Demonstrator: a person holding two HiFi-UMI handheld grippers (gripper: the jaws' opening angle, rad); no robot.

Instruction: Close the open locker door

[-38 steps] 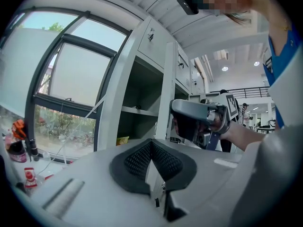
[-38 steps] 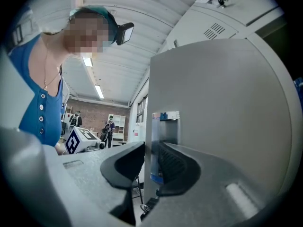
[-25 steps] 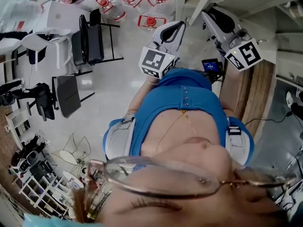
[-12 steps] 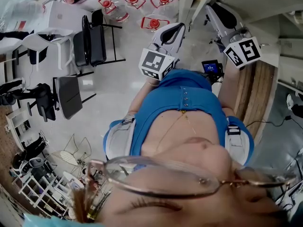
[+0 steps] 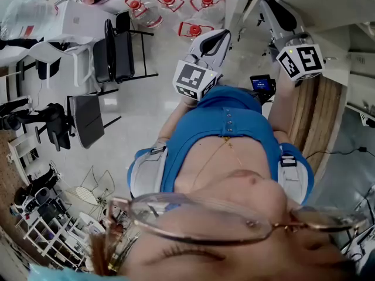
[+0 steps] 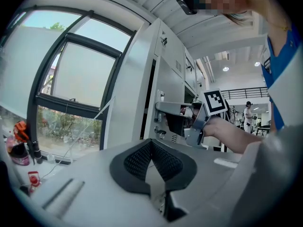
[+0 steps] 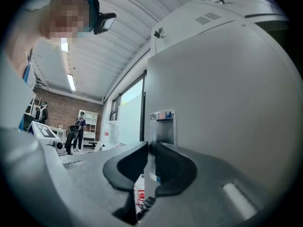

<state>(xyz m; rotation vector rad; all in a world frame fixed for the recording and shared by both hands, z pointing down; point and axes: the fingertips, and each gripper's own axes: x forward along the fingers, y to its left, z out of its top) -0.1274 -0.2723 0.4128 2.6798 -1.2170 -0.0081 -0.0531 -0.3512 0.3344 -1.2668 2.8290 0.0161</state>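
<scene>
While the locker door point(image 7: 227, 103) hangs open, right gripper point(image 7: 150, 148): its jaws have just been closing, and they pinch the door's thin free edge between them.
Left gripper point(image 6: 150, 144): jaws pressed together with nothing in them. It is a little way off from the door and points toward it.
Latch point(image 7: 163, 126): a small sunk box on the door's face, just beside the pinched edge and a bit higher up.
Locker door: big, flat and grey. It stands out from the locker point(image 6: 173, 65) and is not yet shut.
Window point(image 6: 71, 79): past the door's free edge, well apart from it.
Step now: I think the grab is done and the swing is about to start.
Next move: my guess is to push the door round on its hinges till it lies flat on the locker. The jaws should let go of the edge before they get squashed.
</scene>
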